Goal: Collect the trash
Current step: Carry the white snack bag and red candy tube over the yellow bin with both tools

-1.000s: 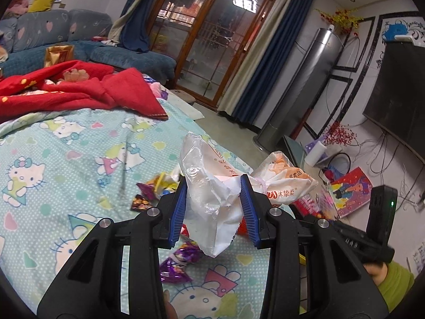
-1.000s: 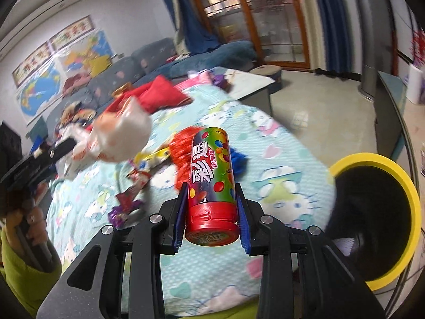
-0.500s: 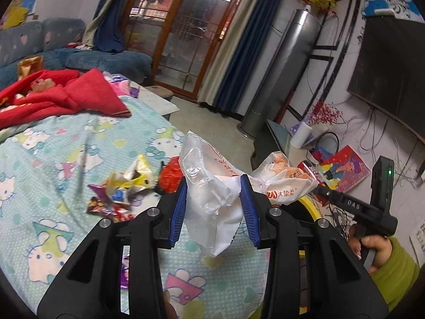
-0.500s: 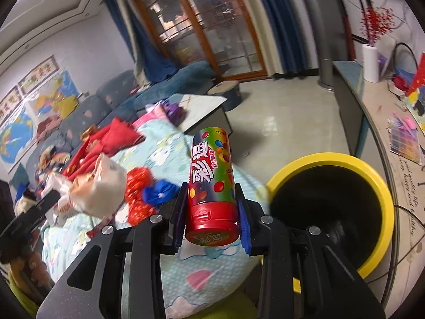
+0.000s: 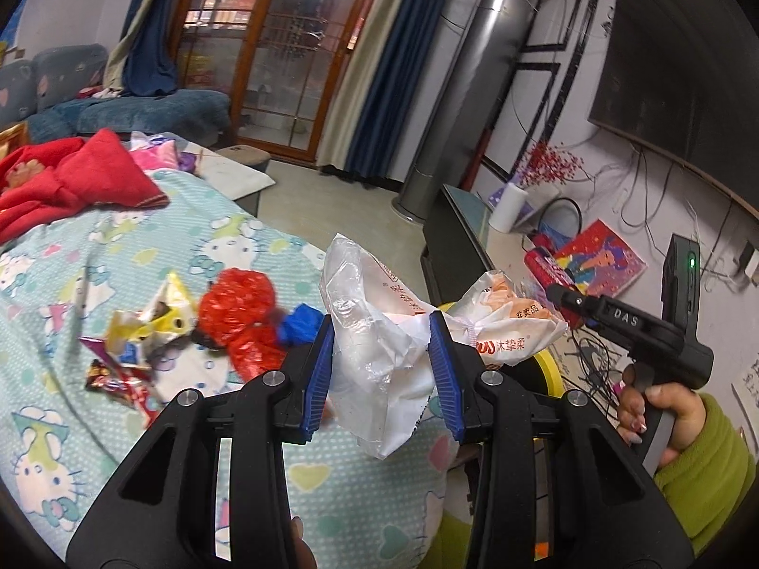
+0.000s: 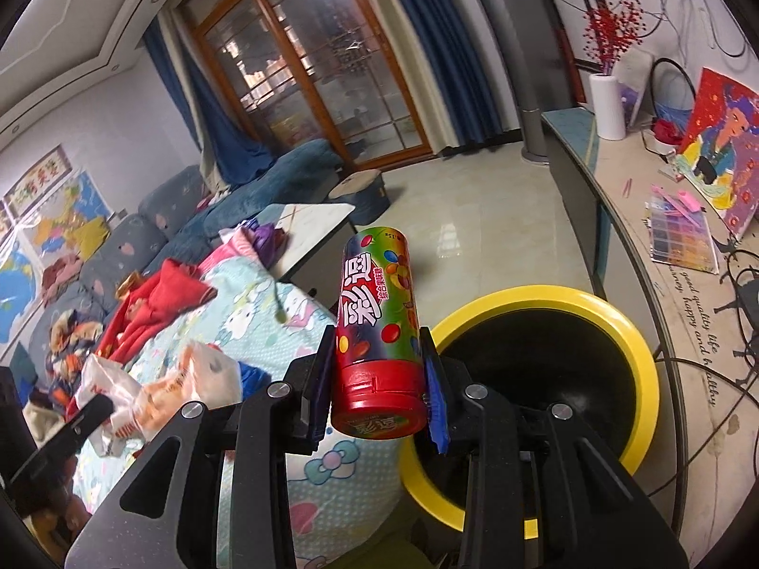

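Note:
My left gripper (image 5: pixel 382 370) is shut on a crumpled white plastic wrapper (image 5: pixel 379 332) with orange print, held above the Hello Kitty blanket (image 5: pixel 118 256) near its right edge. My right gripper (image 6: pixel 379 389) is shut on a red and green candy tube (image 6: pixel 379 332), upright, just left of the rim of the yellow bin (image 6: pixel 631 346) with a black inside. In the left wrist view the right gripper (image 5: pixel 559 294) shows at the right with the tube (image 5: pixel 545 265), and a bit of the yellow bin (image 5: pixel 552 370) shows below. The wrapper also shows in the right wrist view (image 6: pixel 156 389).
Loose trash lies on the blanket: a red crumpled bag (image 5: pixel 242 303), a blue scrap (image 5: pixel 299 327), a yellow wrapper (image 5: pixel 152 317) and small candy wrappers (image 5: pixel 114 379). A red cloth (image 5: pixel 71 175) lies farther back. A low TV cabinet (image 6: pixel 664 237) with clutter stands right of the bin.
Both grippers have swung to the right, from over the blanket toward the yellow bin. The tube now stands beside the bin's rim. Both holds are unchanged.

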`<state>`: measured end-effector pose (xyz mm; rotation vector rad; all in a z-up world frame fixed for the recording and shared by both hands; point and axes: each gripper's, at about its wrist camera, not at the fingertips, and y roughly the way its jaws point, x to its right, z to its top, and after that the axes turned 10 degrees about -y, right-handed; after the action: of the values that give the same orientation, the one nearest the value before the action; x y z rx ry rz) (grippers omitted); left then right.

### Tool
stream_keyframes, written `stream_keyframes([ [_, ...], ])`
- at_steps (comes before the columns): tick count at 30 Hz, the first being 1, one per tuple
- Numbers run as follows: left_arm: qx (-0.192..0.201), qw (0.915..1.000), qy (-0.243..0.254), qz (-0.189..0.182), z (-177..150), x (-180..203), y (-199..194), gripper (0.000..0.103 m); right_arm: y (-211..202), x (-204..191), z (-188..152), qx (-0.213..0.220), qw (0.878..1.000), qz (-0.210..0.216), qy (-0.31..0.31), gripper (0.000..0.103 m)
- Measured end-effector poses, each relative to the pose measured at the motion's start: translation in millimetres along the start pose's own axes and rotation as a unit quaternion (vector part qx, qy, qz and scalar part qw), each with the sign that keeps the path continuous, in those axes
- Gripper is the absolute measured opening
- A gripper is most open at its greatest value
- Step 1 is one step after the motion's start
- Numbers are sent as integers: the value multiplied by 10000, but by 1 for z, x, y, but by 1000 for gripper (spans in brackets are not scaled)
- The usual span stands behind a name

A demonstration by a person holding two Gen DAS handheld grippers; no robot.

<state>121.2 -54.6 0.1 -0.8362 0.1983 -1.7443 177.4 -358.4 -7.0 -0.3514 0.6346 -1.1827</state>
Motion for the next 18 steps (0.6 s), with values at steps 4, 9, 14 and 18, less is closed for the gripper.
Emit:
stream_keyframes([
  [4, -123, 9998, 158, -52, -5, 13, 13, 31, -4, 11, 0, 65, 9999, -94, 111, 31],
  [9, -302, 9989, 335, -111, -12, 28, 30, 31, -6, 24, 2, 121, 9993, -209, 268, 31],
  [14, -461, 9971, 592, -136, -21, 45, 48, 31, -7, 35, 0, 142, 9987, -320, 364, 31],
  [18, -561, 9951, 801, -156, -28, 56, 62, 31, -5, 45, -2, 118, 9981, -391, 462, 31],
])
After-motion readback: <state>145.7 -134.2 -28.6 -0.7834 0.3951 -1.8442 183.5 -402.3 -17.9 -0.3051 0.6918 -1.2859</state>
